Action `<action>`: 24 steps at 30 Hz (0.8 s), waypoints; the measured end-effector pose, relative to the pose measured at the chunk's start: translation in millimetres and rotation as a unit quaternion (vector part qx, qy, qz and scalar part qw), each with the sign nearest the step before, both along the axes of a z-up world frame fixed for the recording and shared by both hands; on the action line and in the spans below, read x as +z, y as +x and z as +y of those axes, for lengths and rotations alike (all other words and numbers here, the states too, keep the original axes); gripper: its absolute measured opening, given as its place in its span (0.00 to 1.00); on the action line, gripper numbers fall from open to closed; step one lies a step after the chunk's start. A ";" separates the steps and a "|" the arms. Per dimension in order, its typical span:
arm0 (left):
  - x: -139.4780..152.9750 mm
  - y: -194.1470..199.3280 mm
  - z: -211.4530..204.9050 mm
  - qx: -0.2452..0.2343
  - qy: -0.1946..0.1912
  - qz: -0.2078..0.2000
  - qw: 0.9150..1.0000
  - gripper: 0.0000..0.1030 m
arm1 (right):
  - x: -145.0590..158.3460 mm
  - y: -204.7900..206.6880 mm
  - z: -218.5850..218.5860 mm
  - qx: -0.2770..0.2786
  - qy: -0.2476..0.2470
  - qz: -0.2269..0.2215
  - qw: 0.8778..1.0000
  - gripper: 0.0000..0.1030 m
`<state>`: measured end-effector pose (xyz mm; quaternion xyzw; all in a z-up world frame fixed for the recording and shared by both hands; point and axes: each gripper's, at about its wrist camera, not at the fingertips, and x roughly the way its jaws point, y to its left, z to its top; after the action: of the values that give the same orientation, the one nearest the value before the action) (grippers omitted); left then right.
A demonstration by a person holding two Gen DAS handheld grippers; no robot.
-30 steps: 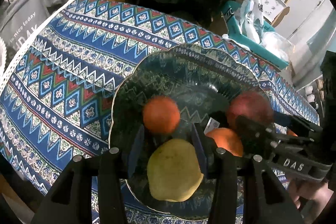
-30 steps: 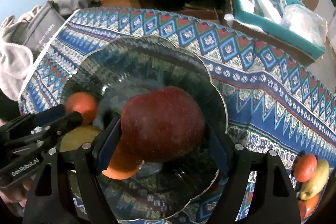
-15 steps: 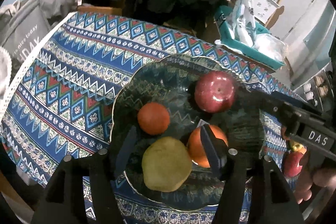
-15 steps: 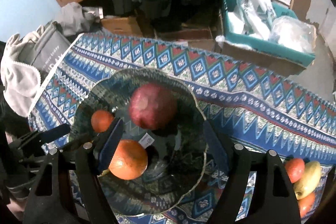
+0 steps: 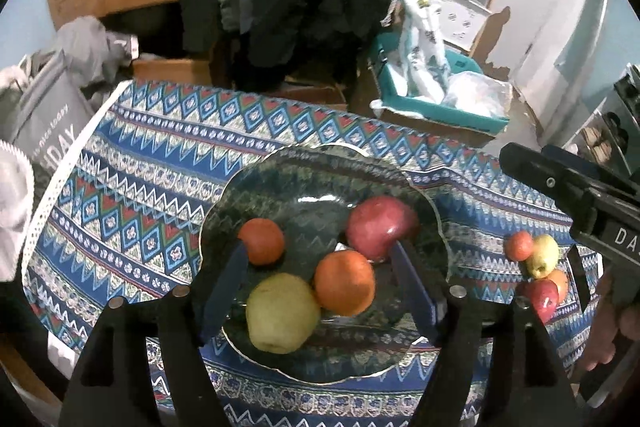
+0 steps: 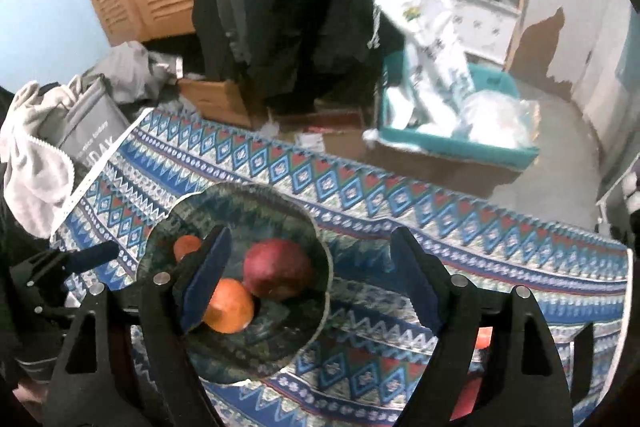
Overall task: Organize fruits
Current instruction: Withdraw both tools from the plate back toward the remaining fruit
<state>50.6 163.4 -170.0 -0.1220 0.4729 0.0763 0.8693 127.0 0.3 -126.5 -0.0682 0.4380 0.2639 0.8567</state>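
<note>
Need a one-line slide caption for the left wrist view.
Left gripper, jaws opening and empty, above plate holding four fruits.

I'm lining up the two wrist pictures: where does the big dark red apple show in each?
Left wrist: big dark red apple, right of centre, on the green glass plate.
Right wrist: apple left of centre, lower half.
Shared landmark: round orange beside it.

Both tools [image 5: 320,279] [image 6: 308,279] opening, tilted downward, empty

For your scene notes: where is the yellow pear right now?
In the left wrist view, the yellow pear lies at the glass plate's near edge, touching the orange on its right.
</note>
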 end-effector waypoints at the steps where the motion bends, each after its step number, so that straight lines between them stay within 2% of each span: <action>1: 4.6 -0.6 -2.9 -0.003 0.002 -0.003 1.000 0.74 | 3.8 -1.2 -2.6 -0.002 0.000 -0.004 1.000 0.80; 4: 16.7 -2.5 -11.1 -0.009 0.005 -0.017 1.000 0.78 | 15.9 -5.2 -12.8 -0.008 0.007 -0.016 1.000 0.80; 15: 52.7 -5.3 -41.1 -0.036 0.007 -0.046 0.998 0.79 | 50.3 -25.8 -54.1 -0.027 0.013 -0.054 0.998 0.84; 17: 58.9 -5.6 -46.7 -0.040 0.009 -0.051 0.998 0.84 | 54.4 -28.1 -61.2 -0.031 0.015 -0.058 0.998 0.84; 24: 73.7 -5.4 -68.2 -0.058 0.007 -0.065 0.996 0.84 | 69.5 -36.8 -92.7 -0.050 0.023 -0.074 0.996 0.85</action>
<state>45.2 95.1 -96.3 -0.0927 0.4209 0.0210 0.9021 90.1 -92.4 -57.0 -0.0454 0.3704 0.2252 0.9000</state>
